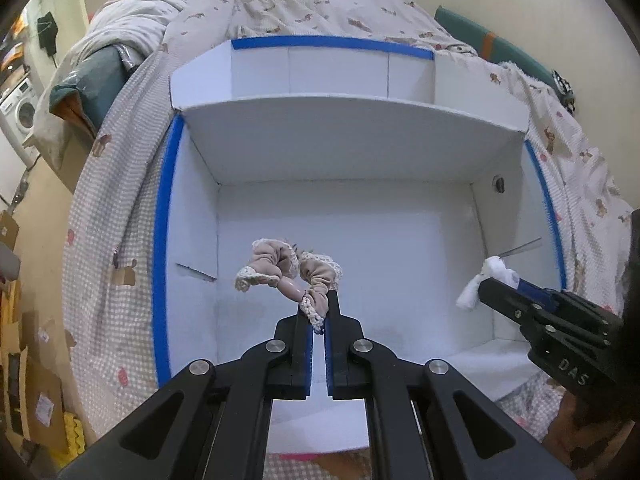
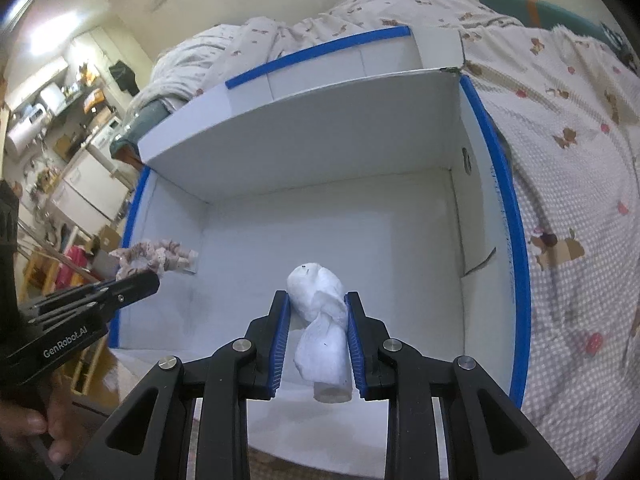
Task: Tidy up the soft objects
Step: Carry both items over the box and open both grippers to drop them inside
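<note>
Now both loads hang over the box (image 1: pixel 200 216): left claw (image 1: pixel 319 312) clenched on scrunchie (image 1: pixel 288 272), right claw (image 2: pixel 316 320) gripping sock (image 2: pixel 320 320); next, lower and release inside.

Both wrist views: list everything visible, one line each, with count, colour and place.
box: one, white with blue-taped edges, open on the bed, nothing resting on its floor
scrunchie: one, pink-beige with cream lace trim, held over the box's left half
rolled cloth: one, white, twisted, held over the box's right half
bedspread: one, checked with bear print, under the box
duvet: one, pale with bear print, bunched behind the box
washing machine: one, white, far left
left hand-held gripper: one, black with blue pads, shut on the scrunchie
right hand-held gripper: one, black with blue pads, shut on the rolled cloth
</note>
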Motion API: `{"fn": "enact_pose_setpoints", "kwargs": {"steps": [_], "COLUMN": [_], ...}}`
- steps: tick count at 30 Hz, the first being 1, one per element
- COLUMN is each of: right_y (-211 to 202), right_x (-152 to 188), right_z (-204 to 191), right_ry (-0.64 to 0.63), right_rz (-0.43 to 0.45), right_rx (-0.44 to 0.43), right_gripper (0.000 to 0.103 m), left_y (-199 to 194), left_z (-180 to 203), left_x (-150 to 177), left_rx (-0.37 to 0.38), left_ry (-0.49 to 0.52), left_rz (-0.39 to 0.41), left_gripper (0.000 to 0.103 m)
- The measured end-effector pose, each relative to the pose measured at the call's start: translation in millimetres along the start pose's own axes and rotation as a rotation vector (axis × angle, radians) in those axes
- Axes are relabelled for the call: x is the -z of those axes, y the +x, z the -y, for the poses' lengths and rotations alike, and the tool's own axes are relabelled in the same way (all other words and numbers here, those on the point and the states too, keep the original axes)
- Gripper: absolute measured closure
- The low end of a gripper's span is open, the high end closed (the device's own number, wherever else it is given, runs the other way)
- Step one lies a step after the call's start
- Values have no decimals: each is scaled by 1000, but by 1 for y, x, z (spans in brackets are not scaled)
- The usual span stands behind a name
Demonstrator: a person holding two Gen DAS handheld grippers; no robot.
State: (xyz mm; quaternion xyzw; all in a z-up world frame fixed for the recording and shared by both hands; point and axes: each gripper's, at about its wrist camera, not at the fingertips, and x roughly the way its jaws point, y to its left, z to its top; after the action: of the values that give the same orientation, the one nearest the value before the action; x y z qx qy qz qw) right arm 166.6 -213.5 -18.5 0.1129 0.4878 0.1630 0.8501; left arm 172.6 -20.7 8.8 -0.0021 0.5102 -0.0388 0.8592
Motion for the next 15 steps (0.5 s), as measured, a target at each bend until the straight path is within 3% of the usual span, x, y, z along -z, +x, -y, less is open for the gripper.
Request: {"fn": "enact_pose_setpoints", "kwargs": {"steps": [15], "right_y": [24], "right_x": [4], "right_z": [-21], "right_ry": [-80], "right_rz": [-64], "right_rx": [1], "right_gripper": [74], "left_y": [37], "left_z": [10], "left_x": [14], "left_rx": [-10], "left_ry": [18], "left_rz": [-47], "left_gripper": [98]}}
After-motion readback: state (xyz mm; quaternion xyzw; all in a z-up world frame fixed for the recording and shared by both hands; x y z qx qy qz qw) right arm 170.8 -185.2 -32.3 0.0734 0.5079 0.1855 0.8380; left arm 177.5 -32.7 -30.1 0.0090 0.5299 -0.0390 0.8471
